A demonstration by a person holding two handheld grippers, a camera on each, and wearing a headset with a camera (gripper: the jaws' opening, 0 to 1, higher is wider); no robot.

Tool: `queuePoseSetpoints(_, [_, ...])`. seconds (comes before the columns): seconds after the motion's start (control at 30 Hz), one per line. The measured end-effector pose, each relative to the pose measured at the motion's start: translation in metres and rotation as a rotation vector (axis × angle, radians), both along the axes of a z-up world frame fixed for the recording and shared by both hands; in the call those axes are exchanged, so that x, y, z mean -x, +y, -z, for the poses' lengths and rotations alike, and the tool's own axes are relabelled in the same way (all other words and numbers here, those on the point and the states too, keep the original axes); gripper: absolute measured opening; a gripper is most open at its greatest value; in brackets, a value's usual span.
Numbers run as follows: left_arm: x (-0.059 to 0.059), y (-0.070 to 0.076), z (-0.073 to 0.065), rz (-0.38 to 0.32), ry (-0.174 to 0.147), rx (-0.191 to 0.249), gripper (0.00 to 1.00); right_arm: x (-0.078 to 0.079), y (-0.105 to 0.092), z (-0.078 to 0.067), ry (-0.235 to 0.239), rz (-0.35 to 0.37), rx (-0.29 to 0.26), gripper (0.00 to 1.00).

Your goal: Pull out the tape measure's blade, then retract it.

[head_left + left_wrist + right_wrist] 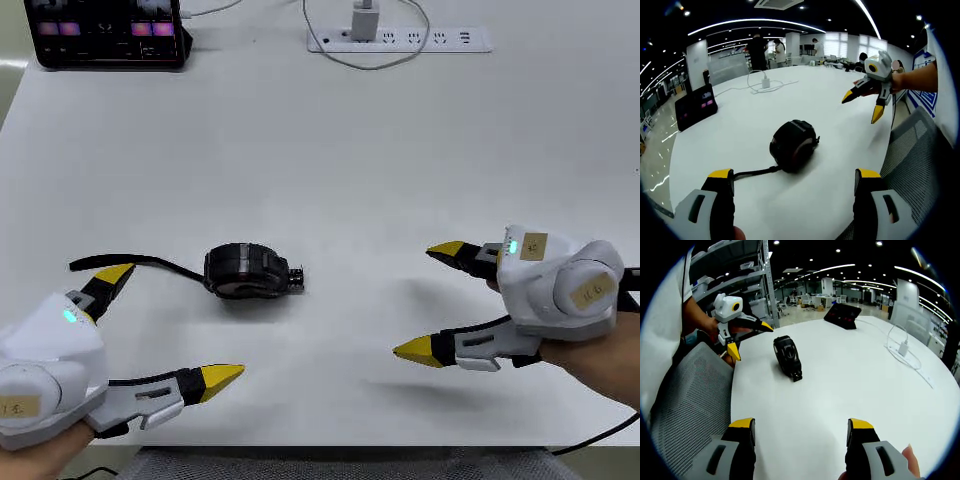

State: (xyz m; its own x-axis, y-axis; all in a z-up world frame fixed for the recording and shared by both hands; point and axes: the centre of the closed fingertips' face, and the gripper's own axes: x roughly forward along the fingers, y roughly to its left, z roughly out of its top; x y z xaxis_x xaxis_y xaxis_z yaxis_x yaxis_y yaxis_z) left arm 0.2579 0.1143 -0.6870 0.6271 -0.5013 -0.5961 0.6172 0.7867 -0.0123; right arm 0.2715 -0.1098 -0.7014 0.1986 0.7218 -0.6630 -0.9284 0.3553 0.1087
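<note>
Toward the near edge of the table (380, 150), we find the tape measure (245, 271) lying between left gripper (180, 322) and right gripper (418, 300), touching neither; both hold their jaws spread apart, with open tabletop beyond.

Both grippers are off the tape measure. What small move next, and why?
Probably ease the left gripper in around the tape measure: it lies free, both grippers open and apart from it, and its blade tip faces the right gripper, which could pull once it is held.
</note>
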Motion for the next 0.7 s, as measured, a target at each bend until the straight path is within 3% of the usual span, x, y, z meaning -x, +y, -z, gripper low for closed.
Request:
queuePoseSetpoints(0.3, [0.010,0.005,0.000,0.025,0.020,0.000,0.99,0.007,-0.016,-0.001,0.011,0.032,0.005,0.76])
queuePoseSetpoints(0.4, [0.013,0.008,-0.001,0.045,0.015,-0.029,0.99,0.009,-0.021,-0.002,0.014,0.040,0.010,0.76])
queuePoseSetpoints(0.7, [0.023,0.014,-0.002,0.067,0.036,-0.046,0.99,0.015,-0.040,-0.008,0.007,0.067,0.021,0.78])
